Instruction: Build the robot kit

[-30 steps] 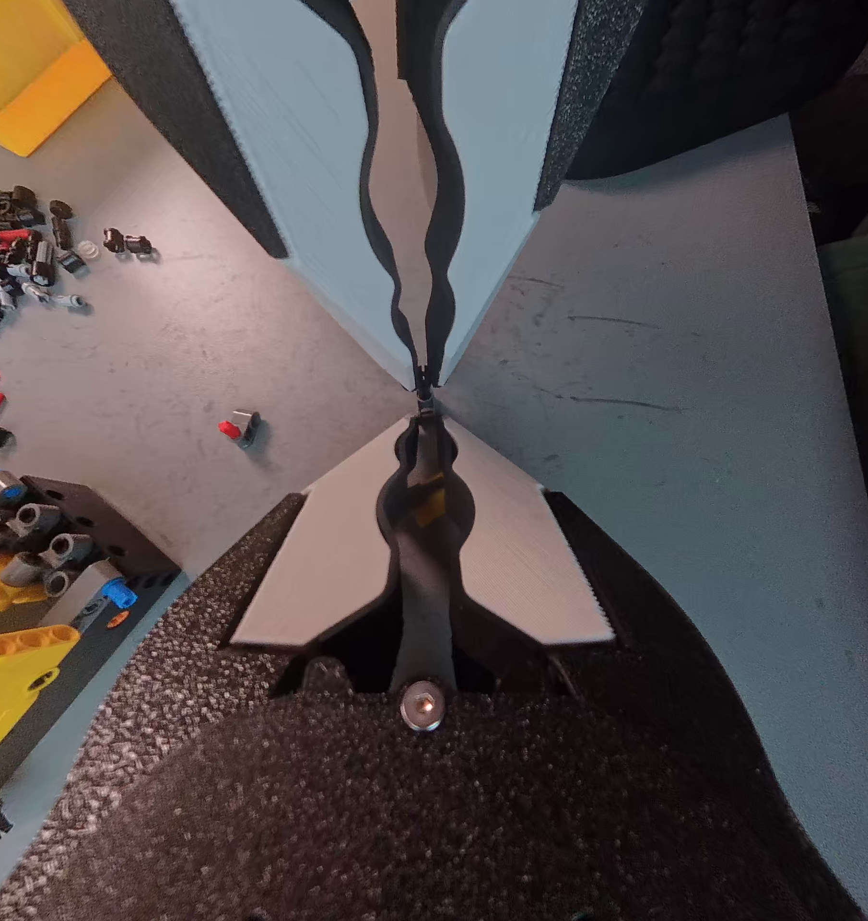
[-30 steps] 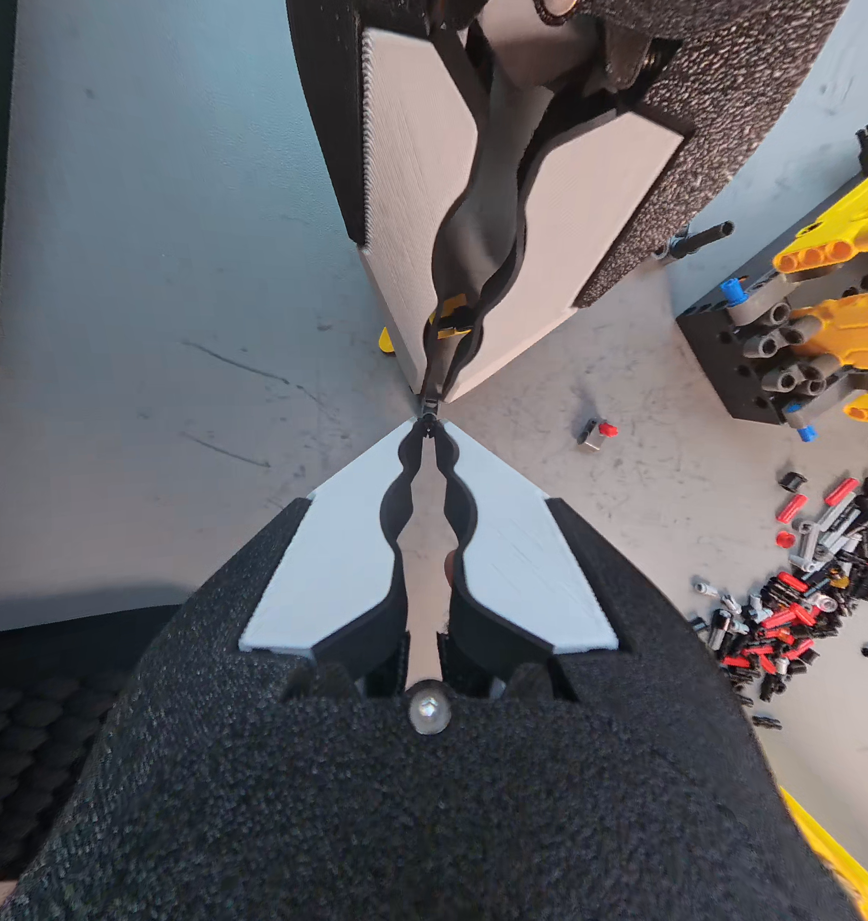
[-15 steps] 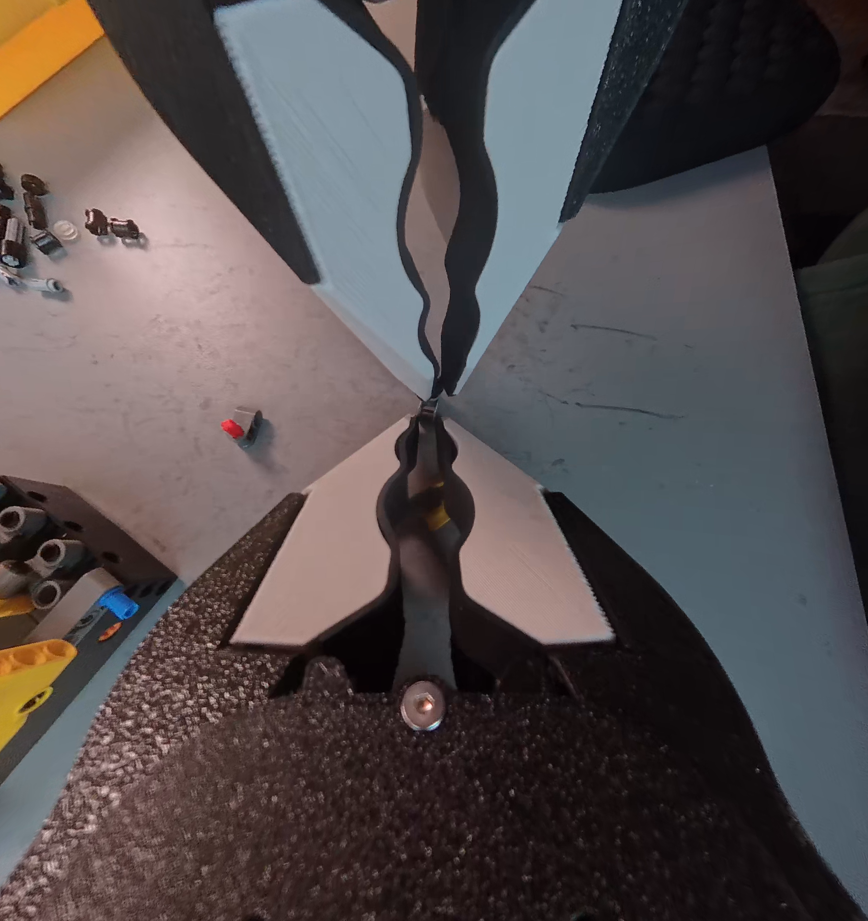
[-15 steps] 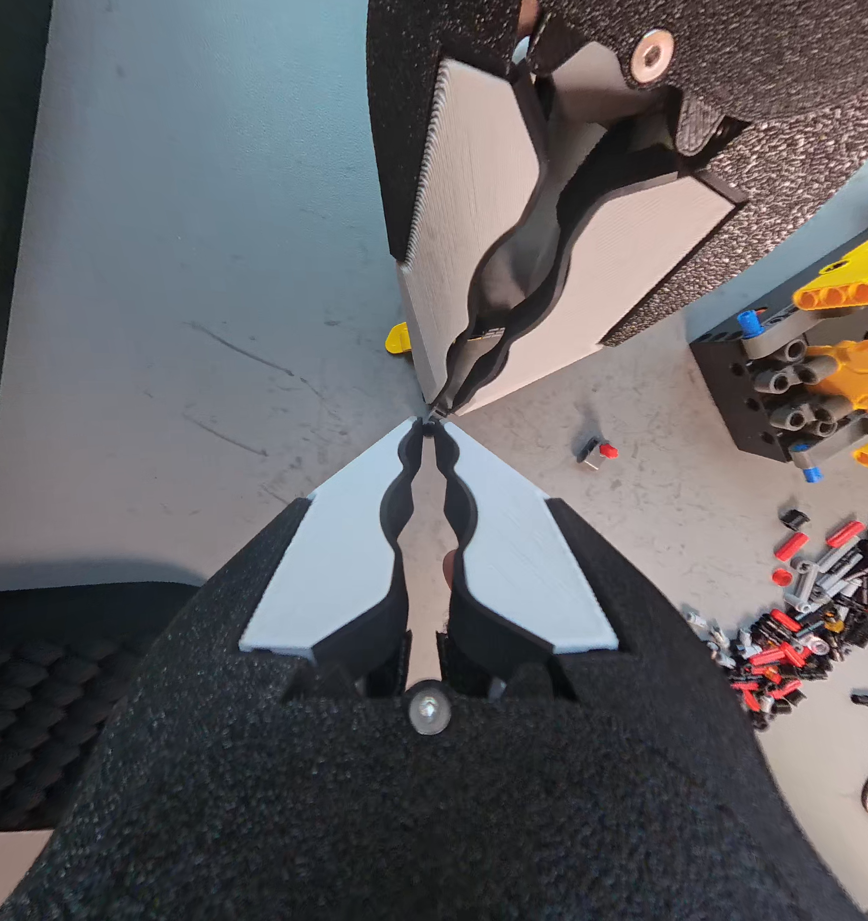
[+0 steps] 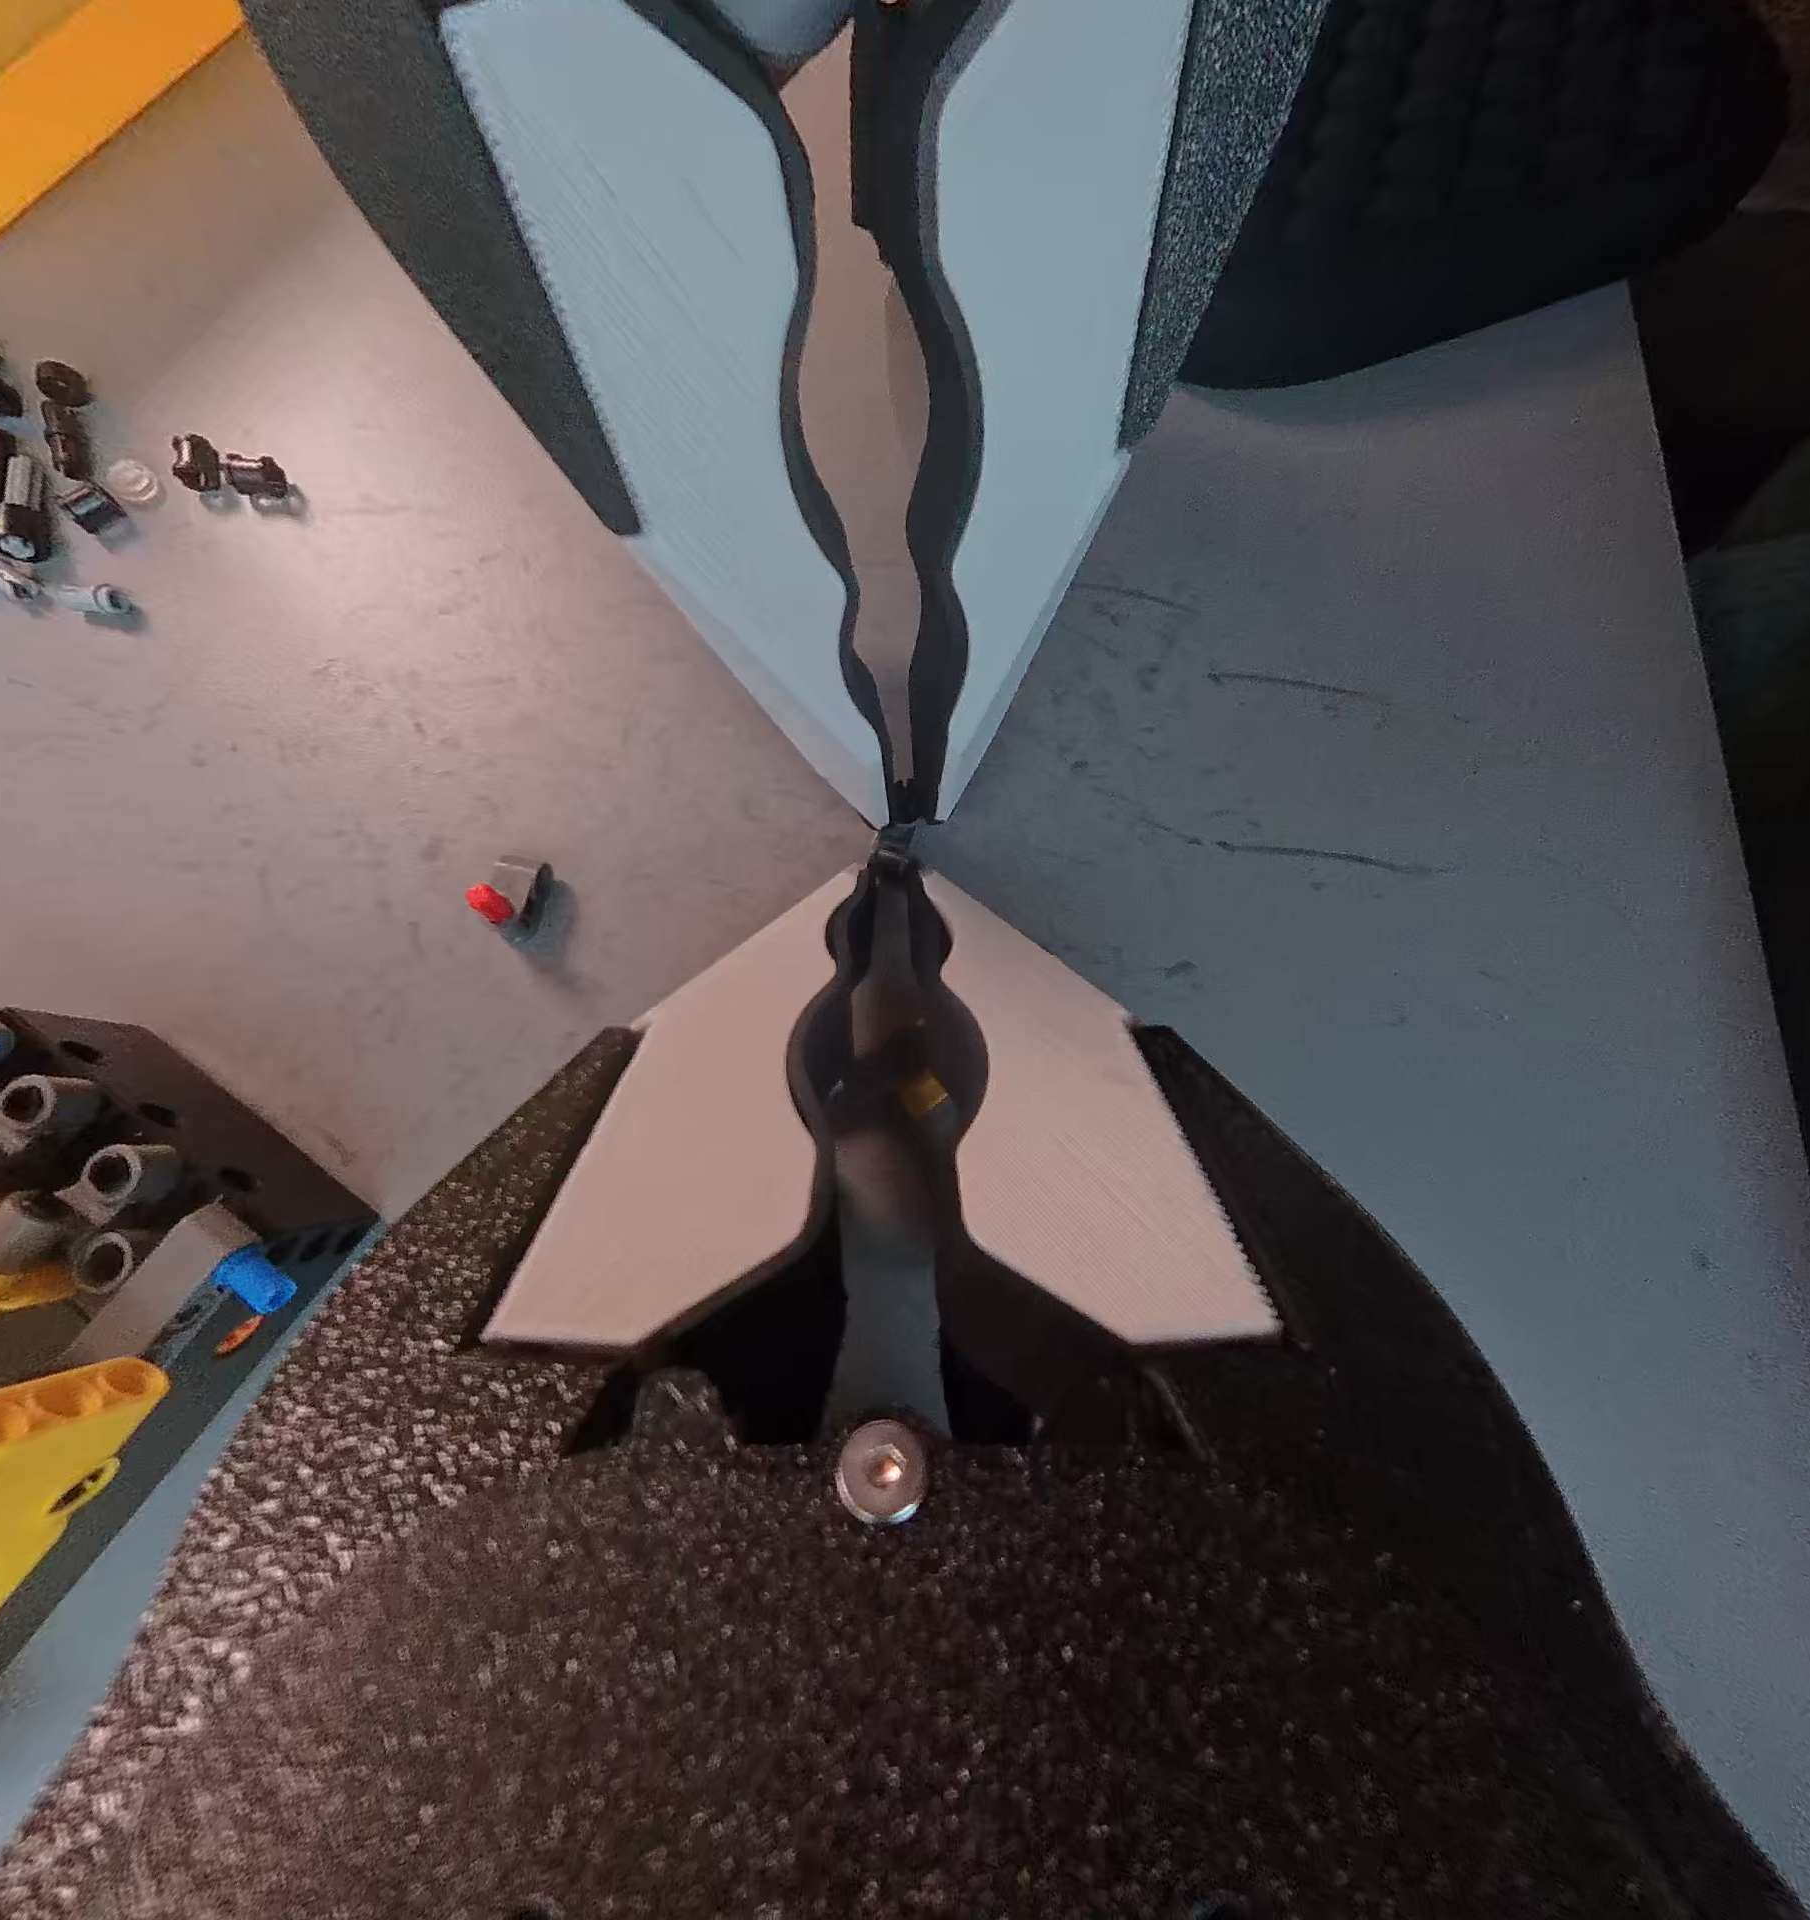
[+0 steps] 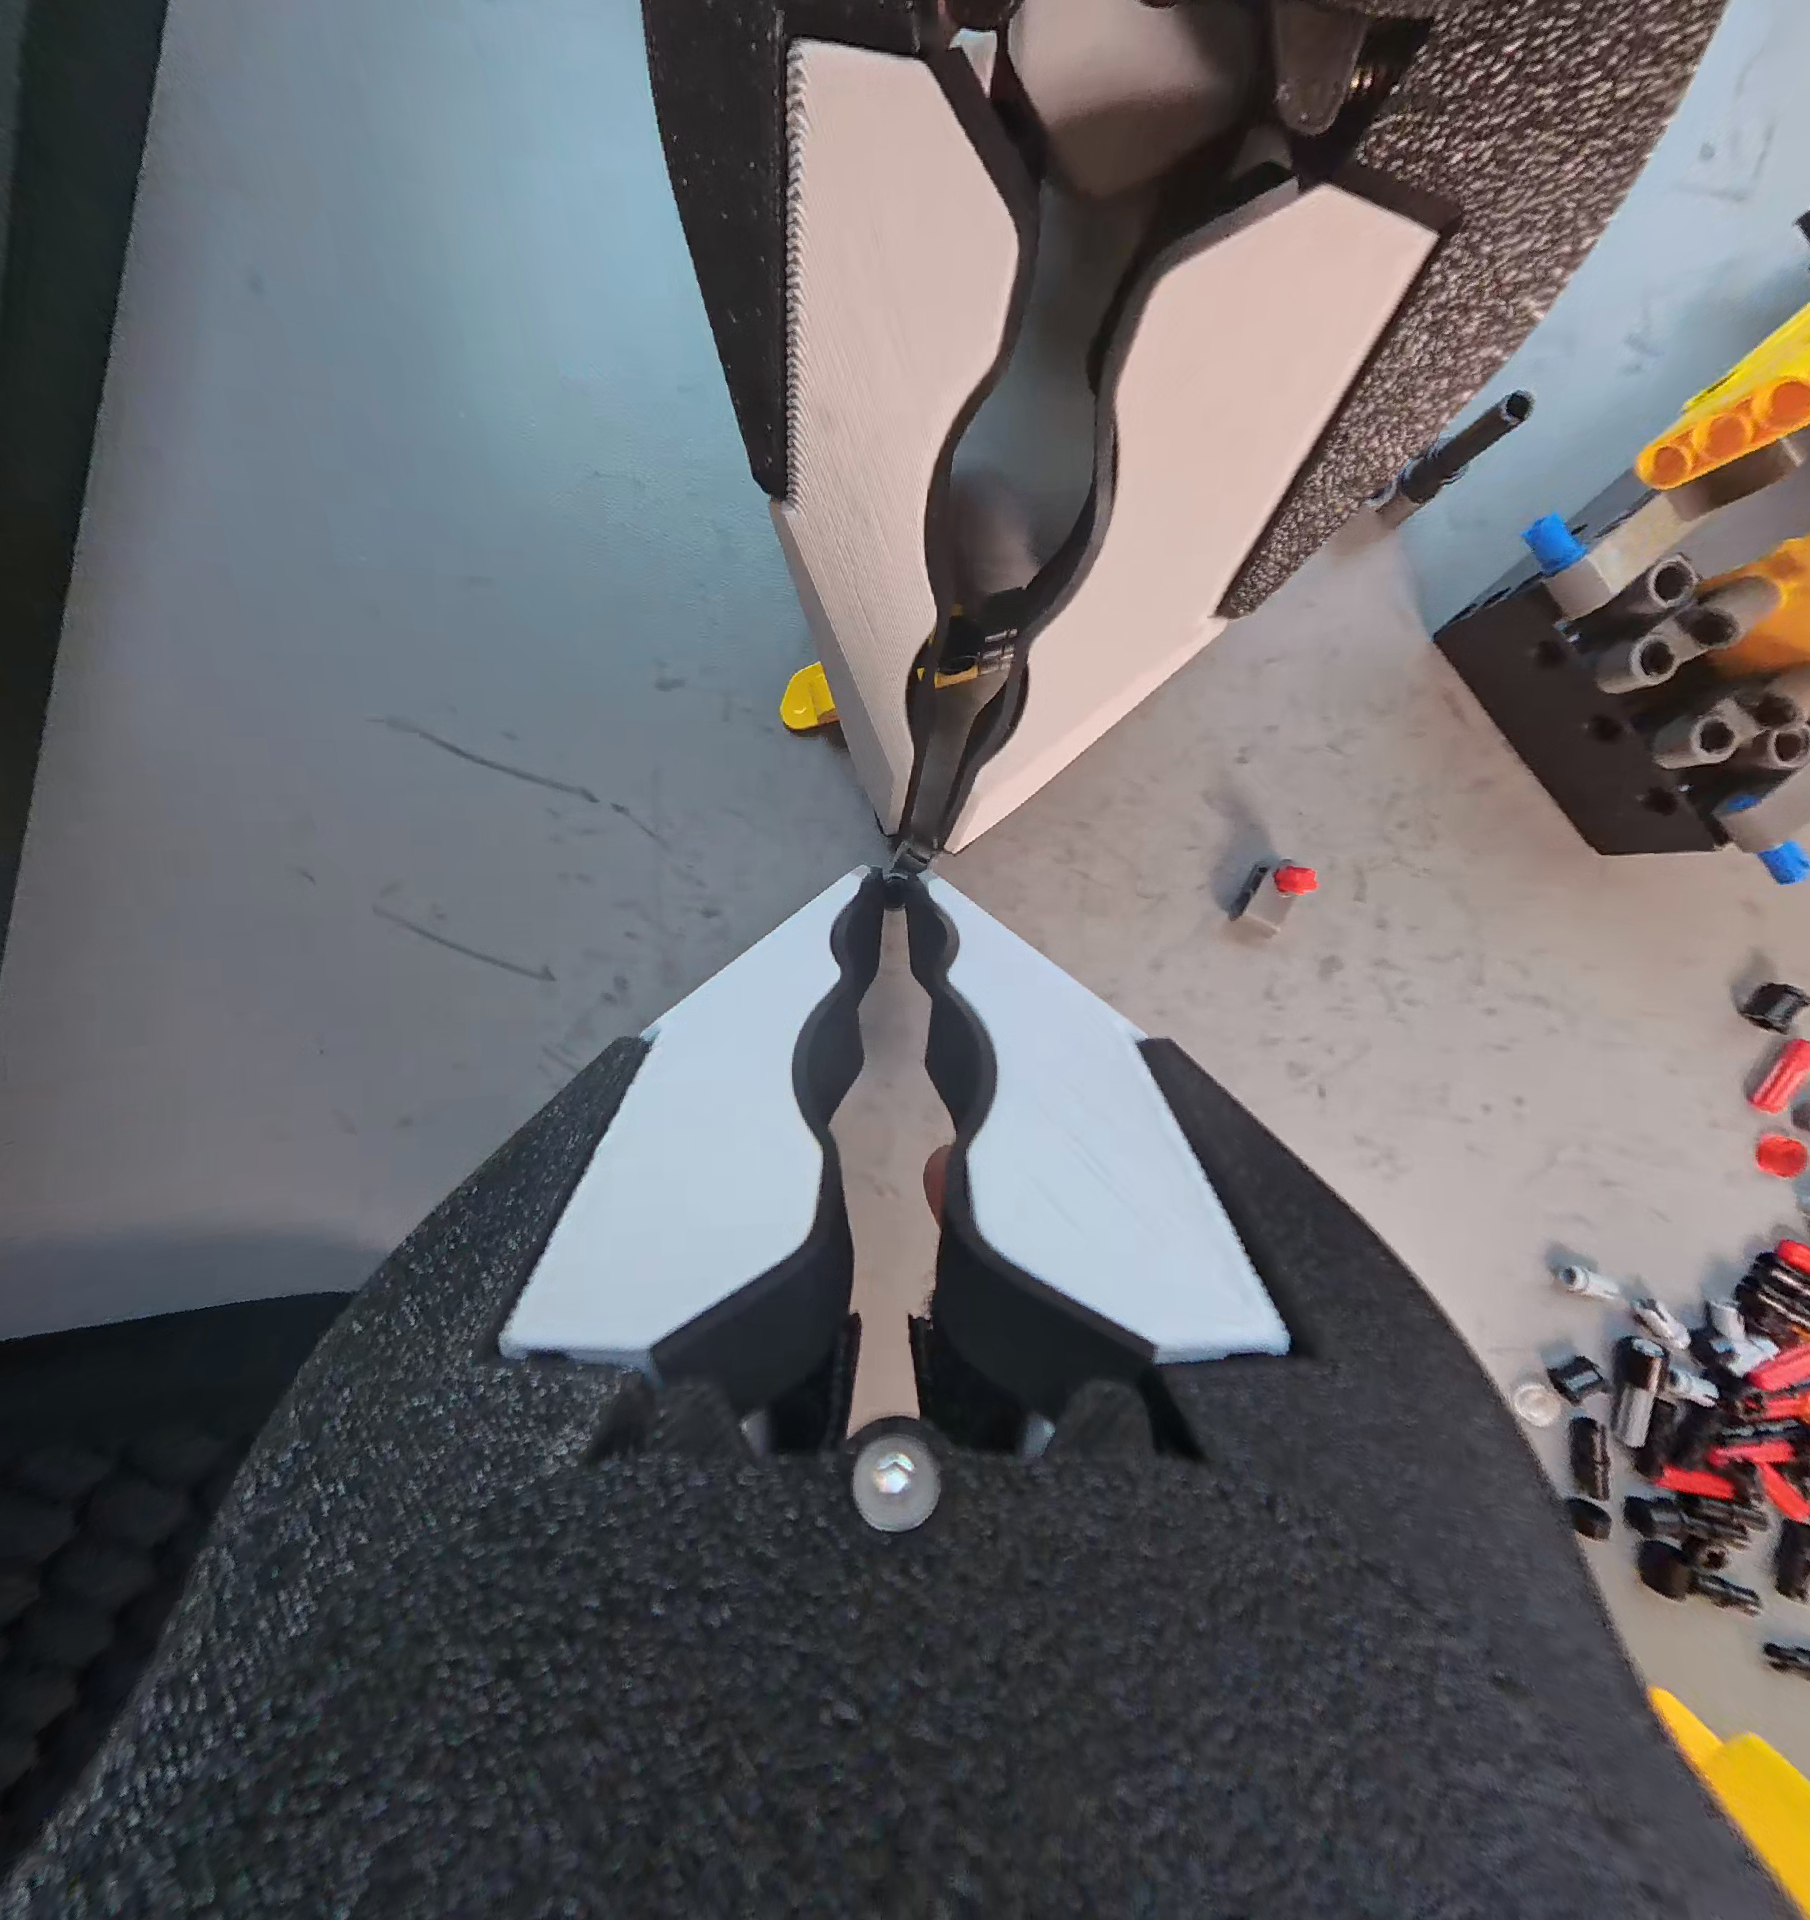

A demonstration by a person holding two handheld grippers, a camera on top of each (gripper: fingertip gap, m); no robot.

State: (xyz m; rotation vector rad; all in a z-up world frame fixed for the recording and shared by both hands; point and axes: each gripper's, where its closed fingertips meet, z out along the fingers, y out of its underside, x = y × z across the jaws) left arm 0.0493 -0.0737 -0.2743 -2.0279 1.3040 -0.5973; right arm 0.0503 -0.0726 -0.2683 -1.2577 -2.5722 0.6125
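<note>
My left gripper and my right gripper meet tip to tip above the grey table. Both sets of jaws are closed down to a narrow slit at the tips. A small dark piece sits exactly at the junction of the two tips. It appears to be pinched from both sides, but it is too small for me to identify or to confirm which gripper actually bears on it.

Deeper inside my left gripper, a black and yellow part is lodged in the round recess between the finger pads. The right wrist view shows the same part from the far side, with a yellow piece lying on the table just behind that gripper.

A small grey connector with a red end lies alone on the table, near the gripper tips on the side of the loose parts. A scattered pile of black, red and grey pins lies well apart from the tips. A black block carries grey sleeves, blue pins and yellow beams. A yellow bin stands at the table's far corner.
</note>
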